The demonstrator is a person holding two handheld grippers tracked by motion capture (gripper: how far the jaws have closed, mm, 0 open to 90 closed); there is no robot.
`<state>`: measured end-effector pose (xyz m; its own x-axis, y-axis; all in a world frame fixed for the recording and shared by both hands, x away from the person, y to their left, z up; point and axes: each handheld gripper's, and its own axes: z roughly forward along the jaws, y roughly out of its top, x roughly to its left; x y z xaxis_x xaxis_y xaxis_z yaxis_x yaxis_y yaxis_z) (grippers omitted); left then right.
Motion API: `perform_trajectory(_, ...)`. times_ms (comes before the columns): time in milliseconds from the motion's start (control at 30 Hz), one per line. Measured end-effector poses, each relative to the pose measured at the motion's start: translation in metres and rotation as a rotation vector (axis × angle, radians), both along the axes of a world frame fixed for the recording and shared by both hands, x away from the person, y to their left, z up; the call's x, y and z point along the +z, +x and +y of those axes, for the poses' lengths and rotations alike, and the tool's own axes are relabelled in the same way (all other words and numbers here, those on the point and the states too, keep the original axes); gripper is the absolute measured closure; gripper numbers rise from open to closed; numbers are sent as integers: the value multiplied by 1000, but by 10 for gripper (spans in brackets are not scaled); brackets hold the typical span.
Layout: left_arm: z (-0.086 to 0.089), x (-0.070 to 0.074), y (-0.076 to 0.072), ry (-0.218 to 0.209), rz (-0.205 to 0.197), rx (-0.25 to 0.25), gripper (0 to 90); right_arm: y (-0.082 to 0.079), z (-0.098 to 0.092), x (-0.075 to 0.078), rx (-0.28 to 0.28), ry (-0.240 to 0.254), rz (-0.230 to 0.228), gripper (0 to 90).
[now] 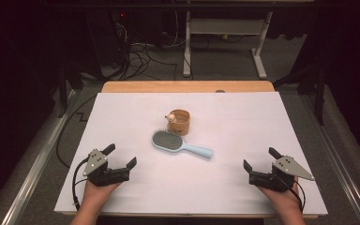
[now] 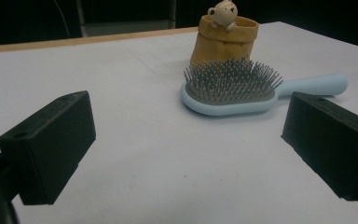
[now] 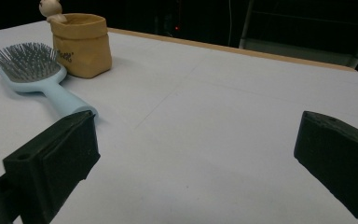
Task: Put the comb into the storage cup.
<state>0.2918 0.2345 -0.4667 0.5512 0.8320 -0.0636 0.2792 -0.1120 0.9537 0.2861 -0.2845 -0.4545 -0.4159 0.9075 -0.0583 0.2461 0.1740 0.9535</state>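
My left tongs (image 1: 120, 156) and my right tongs (image 1: 260, 160) both rest low on the counter (image 1: 243, 117), each spread wide with nothing between the jaws. The light blue hairbrush (image 1: 178, 144) lies bristles up near the middle, between the two and farther out, its handle toward my right side. Just behind its head stands a small tan pot (image 1: 180, 122) with a little bear figure (image 1: 171, 116) on its rim.

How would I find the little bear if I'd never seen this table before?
Look at the middle of the white table, where a tan pouch stands upright just behind a light blue hairbrush. The small bear figure peeks over the pouch's rim. It alone has a round cream head with ears.
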Motion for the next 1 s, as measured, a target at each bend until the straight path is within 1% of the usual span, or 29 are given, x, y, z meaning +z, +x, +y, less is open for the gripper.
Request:
perform_trajectory(100,-2,0,-1,16,-10,0,33,0,0,0,-2,2,3,1)
perform_trajectory(233,-2,0,-1,11,-9,2,34,0,0,1,0,5,3,1)
perform_trajectory(400,-2,0,-2,14,-19,4,34,1,1,0,2,4,8,1)
perform_trajectory(667,-2,-1,-3,17,-26,4,34,1,2,1,11,-8,19,1)
perform_trajectory(1000,-3,-2,-2,24,-21,4,31,3,3,1,23,-16,37,1)
